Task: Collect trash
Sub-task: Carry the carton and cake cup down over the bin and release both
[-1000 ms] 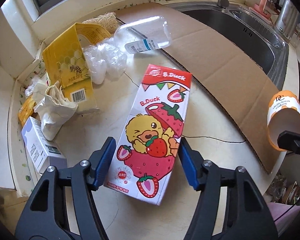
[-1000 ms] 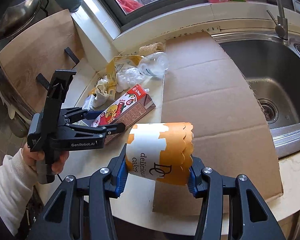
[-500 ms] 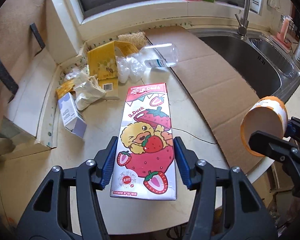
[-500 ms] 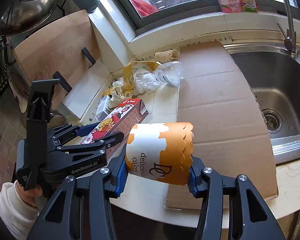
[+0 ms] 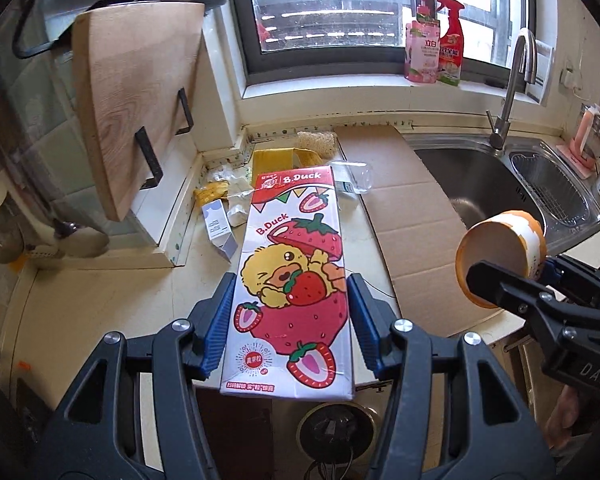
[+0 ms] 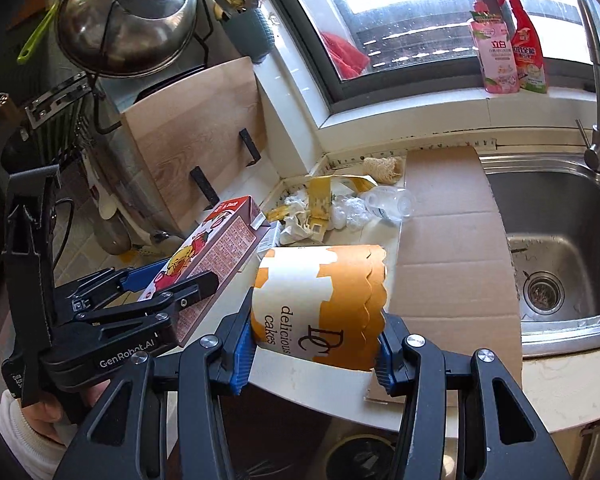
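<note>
Desk (image 5: 100,288): pale stone top, serving as the landmark here; its front edge is lying under both held items.
Cardboard sheet (image 6: 452,240): lying flat on the desk, running from the back wall to the front edge beside the sink (image 6: 560,240).
Strawberry carton (image 5: 292,280): being held lengthwise in the air over the desk's front edge, printed face up.
Left gripper (image 5: 290,326): its jaws are closing snugly on the carton's long sides near the bottom end (no gap showing at either blue pad).
Cake cup (image 6: 320,304): an orange and white paper tub lying on its side, hanging just off the desk's front edge.
Right gripper (image 6: 314,350): its jaws are standing about a tub-width apart and pinching the cake cup from both sides.
Leftover trash (image 6: 324,208): yellow wrapper, crumpled plastic and a clear bottle (image 6: 392,202) are sitting at the back corner of the desk.
Step in hand: both pieces are looking lifted and on their way to disposal.
Next move: probably lowering both toward the dark round object (image 5: 332,432) below the desk's edge (likely a bin, though I cannot tell), then letting go one at a time.
</note>
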Tool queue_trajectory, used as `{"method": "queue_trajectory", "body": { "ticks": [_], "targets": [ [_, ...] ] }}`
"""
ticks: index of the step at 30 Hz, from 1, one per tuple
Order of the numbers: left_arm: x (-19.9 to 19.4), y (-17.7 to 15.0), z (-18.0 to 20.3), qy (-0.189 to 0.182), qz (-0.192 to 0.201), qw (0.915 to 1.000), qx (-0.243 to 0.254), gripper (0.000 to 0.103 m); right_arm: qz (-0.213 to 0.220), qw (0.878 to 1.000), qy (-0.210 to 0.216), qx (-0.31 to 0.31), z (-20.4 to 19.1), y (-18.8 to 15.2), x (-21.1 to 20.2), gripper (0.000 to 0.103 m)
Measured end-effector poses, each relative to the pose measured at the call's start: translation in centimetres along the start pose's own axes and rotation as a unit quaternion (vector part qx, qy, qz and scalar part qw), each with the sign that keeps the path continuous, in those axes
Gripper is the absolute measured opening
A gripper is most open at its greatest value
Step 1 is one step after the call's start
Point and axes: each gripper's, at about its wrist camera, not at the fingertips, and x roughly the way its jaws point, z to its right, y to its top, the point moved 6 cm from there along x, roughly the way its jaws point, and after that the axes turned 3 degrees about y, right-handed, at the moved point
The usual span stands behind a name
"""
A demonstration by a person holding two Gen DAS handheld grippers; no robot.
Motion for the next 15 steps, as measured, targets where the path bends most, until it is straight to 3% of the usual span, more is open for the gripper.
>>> {"method": "queue_trajectory", "body": {
  "ticks": [8,15],
  "targets": [
    [-5.9,-3.1,-1.6,0.012,0.007,0.9979,-0.063,0.051,-0.009,0.999,0.031,-0.032,-3.3,-2.2,-4.1,0.049],
    [-9.5,-7.0,-1.7,0.027,0.017,0.9961,-0.082,0.051,-0.015,0.997,0.052,-0.056,-4.8,-4.2,-7.3,0.049]
  ]
}}
